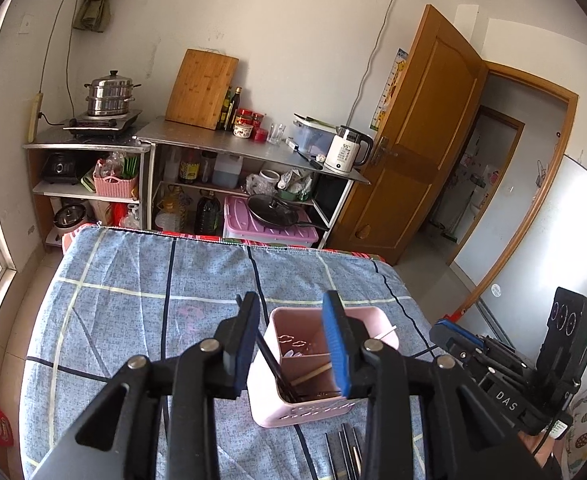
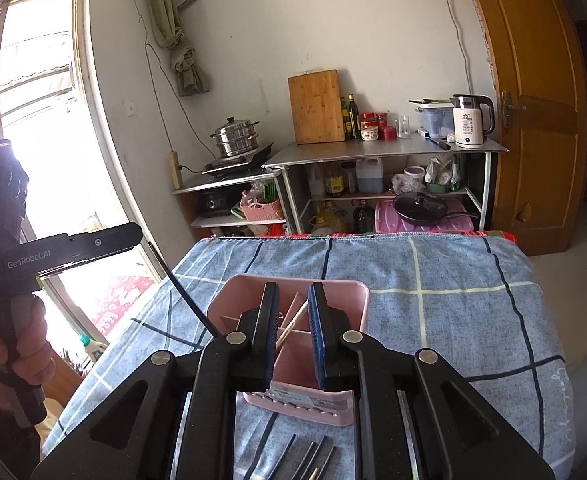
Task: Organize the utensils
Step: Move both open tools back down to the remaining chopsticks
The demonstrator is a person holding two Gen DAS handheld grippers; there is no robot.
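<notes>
A pink utensil holder (image 1: 305,412) with inner dividers stands on the blue checked cloth. My left gripper (image 1: 291,304) hangs over it, open. A black chopstick (image 1: 269,360) leans on the inner face of its left finger and slants down into the holder, and the other pad stands well clear of it. A wooden chopstick (image 1: 313,374) lies slanted inside. My right gripper (image 2: 293,290) is open above the holder (image 2: 345,292), with the wooden chopstick (image 2: 293,324) loose between its fingers. Several dark chopsticks (image 2: 309,456) lie on the cloth in front of the holder.
The table's cloth (image 1: 133,300) ends at edges left, right and far. Behind stand metal shelves with a cutting board (image 1: 201,88), a steamer pot (image 1: 109,96) and a kettle (image 1: 347,150). An open wooden door (image 1: 425,128) is at right. A hand (image 2: 29,344) holds the left gripper's handle.
</notes>
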